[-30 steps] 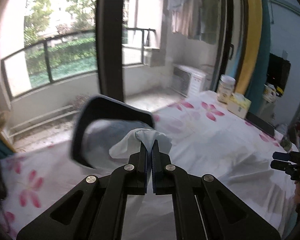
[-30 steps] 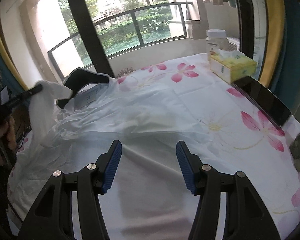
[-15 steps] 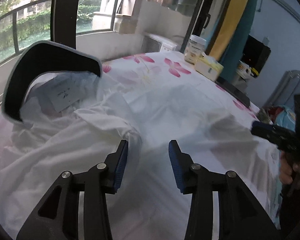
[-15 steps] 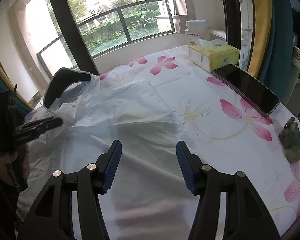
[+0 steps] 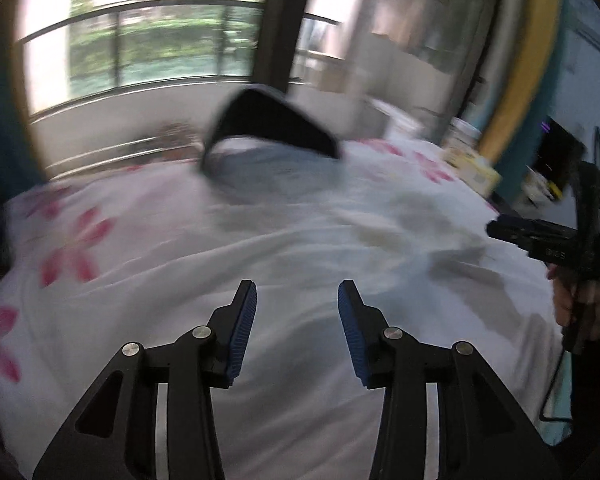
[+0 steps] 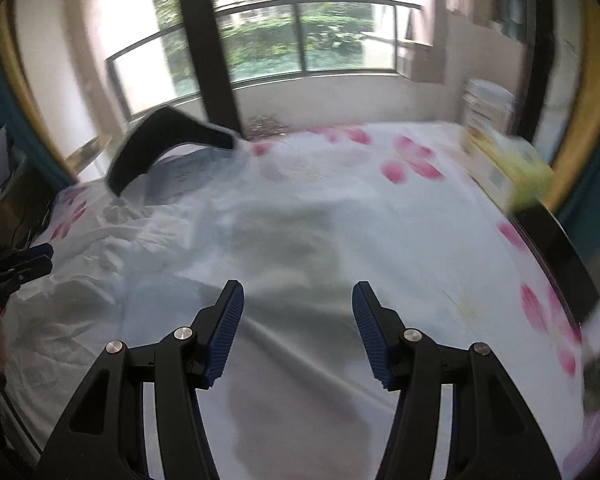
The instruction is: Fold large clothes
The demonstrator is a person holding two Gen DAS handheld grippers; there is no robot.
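On the flowered tablecloth (image 6: 412, 168) the white shirt (image 6: 284, 240) lies spread out, dark collar (image 6: 168, 136) standing up at the far end toward the window (image 6: 300, 44), body fabric wrinkled on the left side, flatter toward the right. Both views blurred. Left gripper (image 5: 296, 320) hangs over the near cloth, jaws apart at middling width, nothing between them, pads not touching fabric; its jaws have just been opening. Right gripper (image 6: 296, 332) same: jaws apart, empty, over the near part of the shirt. Yellow tissue box (image 6: 504, 176) and dark phone (image 6: 556, 256) sit off to the right, clear of the shirt. Step looks like between folds: one side apparently laid in, both claws free. Next move likely calls for picking a fresh edge, hem or far side, lowering onto it, pinching one layer cleanly. Which edge, can't tell from the blur.
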